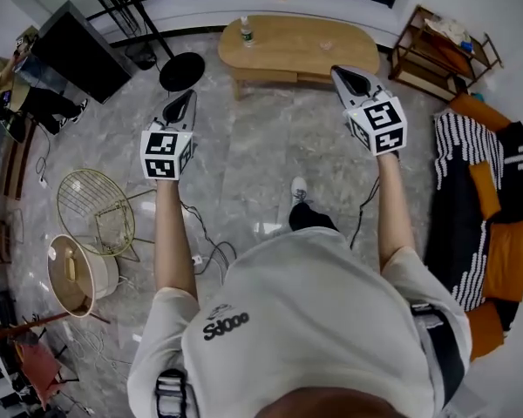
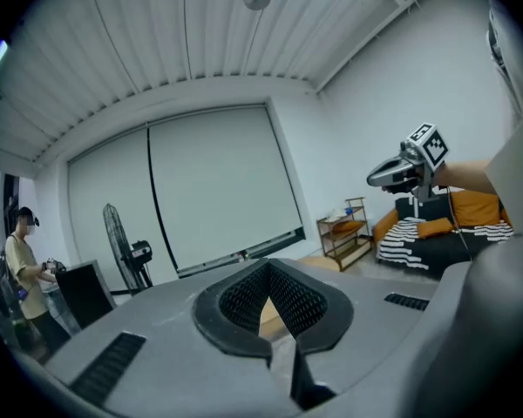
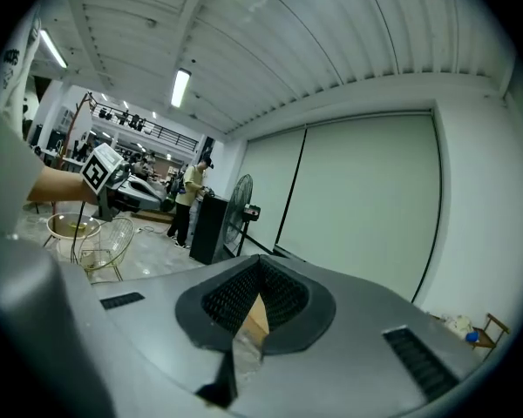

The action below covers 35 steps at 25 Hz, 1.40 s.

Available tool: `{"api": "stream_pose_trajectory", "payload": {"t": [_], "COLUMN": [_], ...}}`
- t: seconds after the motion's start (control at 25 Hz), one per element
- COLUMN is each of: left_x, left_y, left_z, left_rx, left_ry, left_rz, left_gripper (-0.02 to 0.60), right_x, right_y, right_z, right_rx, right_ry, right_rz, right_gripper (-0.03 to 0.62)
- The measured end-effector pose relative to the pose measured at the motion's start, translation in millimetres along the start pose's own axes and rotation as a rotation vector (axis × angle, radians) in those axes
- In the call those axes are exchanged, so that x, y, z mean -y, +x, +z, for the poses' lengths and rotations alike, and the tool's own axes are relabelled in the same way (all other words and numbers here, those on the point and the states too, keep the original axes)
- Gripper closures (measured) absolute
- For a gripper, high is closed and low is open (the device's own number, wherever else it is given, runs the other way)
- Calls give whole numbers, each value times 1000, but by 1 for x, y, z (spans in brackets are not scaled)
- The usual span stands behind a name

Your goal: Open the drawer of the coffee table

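Across the marble floor (image 1: 244,164), ahead of the person, the oval wooden bench (image 1: 288,46) is standing near the far wall, with a small bottle (image 1: 246,31) sitting upright on its left end. Its drawer is too small to pick out. The left gripper (image 1: 189,96) and the right gripper (image 1: 340,72) are being held out side by side at arm's length, both pointing toward the bench, neither touching it. The left one's fingers (image 2: 244,299) are pressing together with nothing between them, and the right one's fingers (image 3: 283,296) are doing likewise. A striped sofa (image 1: 484,216) is lying to the right, a wire chair (image 1: 96,209) to the left.
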State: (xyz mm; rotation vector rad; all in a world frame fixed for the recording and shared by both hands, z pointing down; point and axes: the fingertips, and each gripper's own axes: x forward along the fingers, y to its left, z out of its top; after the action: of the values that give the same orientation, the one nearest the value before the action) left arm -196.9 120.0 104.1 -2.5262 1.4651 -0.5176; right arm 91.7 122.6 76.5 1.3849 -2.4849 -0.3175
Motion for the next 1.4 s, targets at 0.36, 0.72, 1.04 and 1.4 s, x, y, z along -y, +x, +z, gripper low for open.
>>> {"api": "stream_pose_trajectory", "payload": {"t": [0.36,0.72,1.04,1.4], "left_x": [-56,-89,-92,-129], "left_y": [160,261,319,351], "left_z": [35,44,32,30], "left_rx": [-87,-86,-112,-21], "left_ry": [17,-7,-70,-89], "left_rz": [62,114,74,135], "left_gripper": [566,566,566,566], "right_x": [127,206,240,237], "right_y": [128,203,250,300], "right_z": [-29,-57,-77,-98], "right_rx": [-45,-75,-76,-111], "right_ry": [10,-38,-17,-6], "right_rz": [61,55,81,128], "right_gripper": [595,595,595,595]}}
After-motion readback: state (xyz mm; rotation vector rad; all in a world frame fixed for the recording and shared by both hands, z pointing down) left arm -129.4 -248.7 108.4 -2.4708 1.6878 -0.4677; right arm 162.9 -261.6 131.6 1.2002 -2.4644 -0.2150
